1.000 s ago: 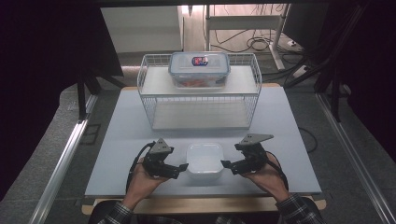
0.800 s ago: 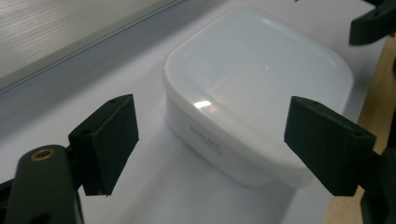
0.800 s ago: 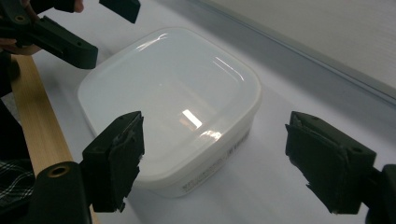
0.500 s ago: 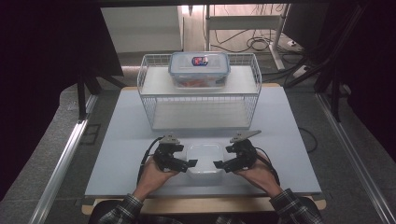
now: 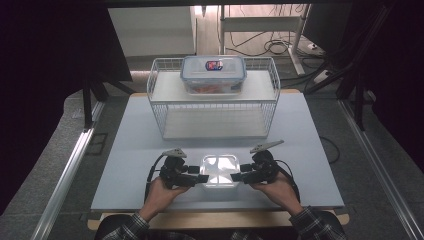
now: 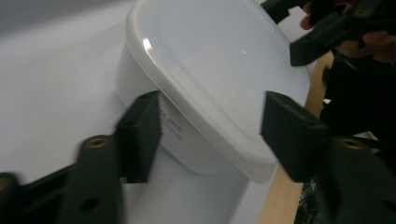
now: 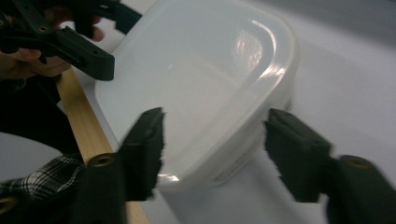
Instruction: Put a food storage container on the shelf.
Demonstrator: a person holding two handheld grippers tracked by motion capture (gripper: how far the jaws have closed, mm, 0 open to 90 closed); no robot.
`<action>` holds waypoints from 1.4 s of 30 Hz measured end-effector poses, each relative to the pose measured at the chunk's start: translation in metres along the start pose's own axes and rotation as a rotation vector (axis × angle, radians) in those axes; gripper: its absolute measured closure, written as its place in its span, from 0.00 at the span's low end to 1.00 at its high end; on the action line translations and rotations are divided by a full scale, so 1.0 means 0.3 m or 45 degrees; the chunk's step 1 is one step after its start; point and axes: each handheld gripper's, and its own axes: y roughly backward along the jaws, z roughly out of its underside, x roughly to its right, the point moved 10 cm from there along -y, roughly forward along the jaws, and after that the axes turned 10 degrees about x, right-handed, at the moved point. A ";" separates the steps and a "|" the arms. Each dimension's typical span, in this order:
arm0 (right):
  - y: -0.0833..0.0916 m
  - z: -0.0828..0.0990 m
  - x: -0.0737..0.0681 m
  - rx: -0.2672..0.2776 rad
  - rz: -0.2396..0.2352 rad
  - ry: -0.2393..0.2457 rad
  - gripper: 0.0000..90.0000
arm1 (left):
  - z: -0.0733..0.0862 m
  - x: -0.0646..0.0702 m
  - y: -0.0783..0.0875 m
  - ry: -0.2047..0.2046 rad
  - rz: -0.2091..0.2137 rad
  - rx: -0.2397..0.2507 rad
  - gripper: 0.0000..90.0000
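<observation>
**Two grippers at one white tub**

We count two containers. The first is a white lidded tub (image 5: 218,171), low in the middle of the high view, standing on the pale surface (image 5: 130,150) close to its near edge. Its lid is on and opaque, so we cannot tell what is inside.

The second is a clear lidded box (image 5: 213,74) in the upper middle of the high view, resting on top of a white wire rack (image 5: 160,107). Its lid carries a small red and blue label, and something reddish shows through its wall; we cannot make out what. The rack's lower level holds nothing that we can see.

We count two grippers. The left gripper (image 5: 198,177) meets the tub from the left of the frame, the right gripper (image 5: 239,176) from the right. Both have just been closing, each with an end of the tub between its jaws. In the left gripper view, one jaw lies against the tub's wall under the lid's rim, while the other stands beside the tub's corner. In the right gripper view, both jaws flank the rounded end. Whether the pads actually press on the tub, we cannot tell for either gripper.
</observation>
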 end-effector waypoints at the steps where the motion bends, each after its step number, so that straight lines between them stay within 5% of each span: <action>1: 0.006 -0.001 0.000 0.000 0.002 -0.010 0.56 | -0.002 0.000 0.003 0.005 -0.005 0.002 0.54; 8: 0.031 -0.031 0.011 0.067 0.054 -0.069 0.75 | -0.041 -0.024 0.011 0.053 -0.068 0.110 0.74; 13: 0.031 -0.050 0.022 0.127 0.088 -0.101 0.84 | -0.058 -0.042 0.017 0.151 -0.075 0.188 0.85; 16: 0.029 -0.059 0.031 0.156 0.134 -0.059 0.87 | -0.060 -0.046 0.015 0.136 -0.113 0.192 0.88; 20: 0.022 -0.065 0.039 0.200 0.133 -0.082 0.87 | -0.062 -0.048 0.013 0.140 -0.133 0.202 0.88; 29: 0.029 -0.116 0.038 0.315 0.161 -0.039 0.87 | -0.126 -0.046 0.028 0.056 -0.223 0.261 0.88; 42: 0.047 -0.224 0.020 0.394 0.162 0.030 0.87 | -0.216 -0.053 0.073 0.005 -0.251 0.323 0.88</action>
